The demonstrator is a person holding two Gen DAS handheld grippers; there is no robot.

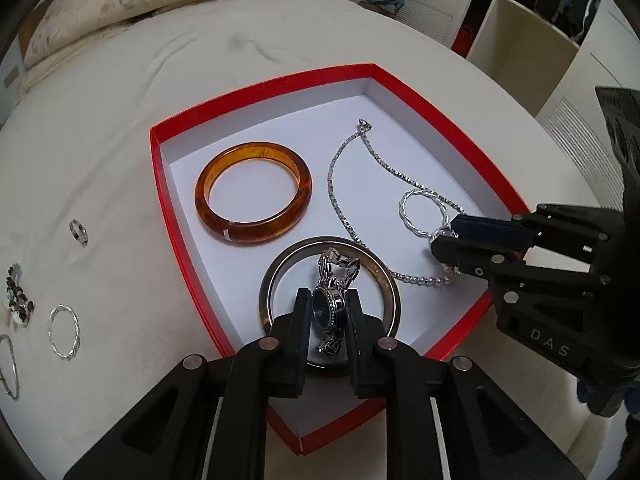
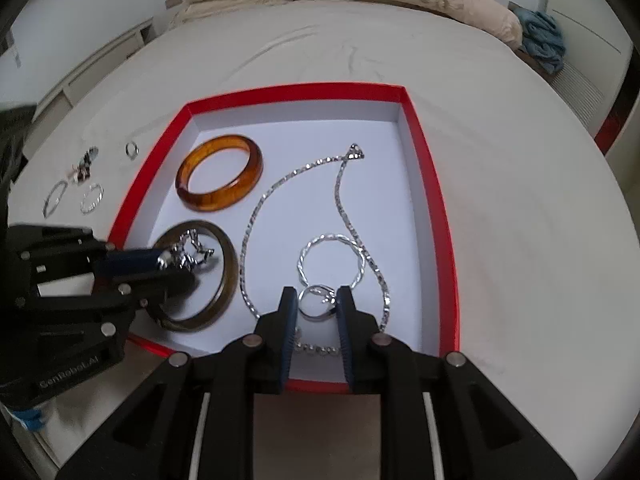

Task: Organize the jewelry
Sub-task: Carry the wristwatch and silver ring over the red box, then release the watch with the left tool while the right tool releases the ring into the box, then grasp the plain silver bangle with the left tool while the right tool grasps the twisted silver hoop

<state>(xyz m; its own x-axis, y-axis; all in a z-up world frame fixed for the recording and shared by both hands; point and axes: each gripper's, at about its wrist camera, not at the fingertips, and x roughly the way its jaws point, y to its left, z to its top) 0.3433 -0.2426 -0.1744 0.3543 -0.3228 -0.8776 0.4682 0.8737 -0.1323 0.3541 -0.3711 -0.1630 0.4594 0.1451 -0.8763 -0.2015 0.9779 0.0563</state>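
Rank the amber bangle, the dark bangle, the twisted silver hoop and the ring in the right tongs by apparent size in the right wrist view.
1. Amber bangle and dark bangle: alike, unranked; the dark one is nearer.
2. Twisted silver hoop.
3. Ring.

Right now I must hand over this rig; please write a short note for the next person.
Left tool: shut on the watch, held over the dark bangle in the red box.
Right tool: shut on a small ring, over the box floor.
Done: amber bangle, chain necklace and twisted silver hoop lie in the box.
Left: release both; bring the ring, hoops and beaded piece from the bed.
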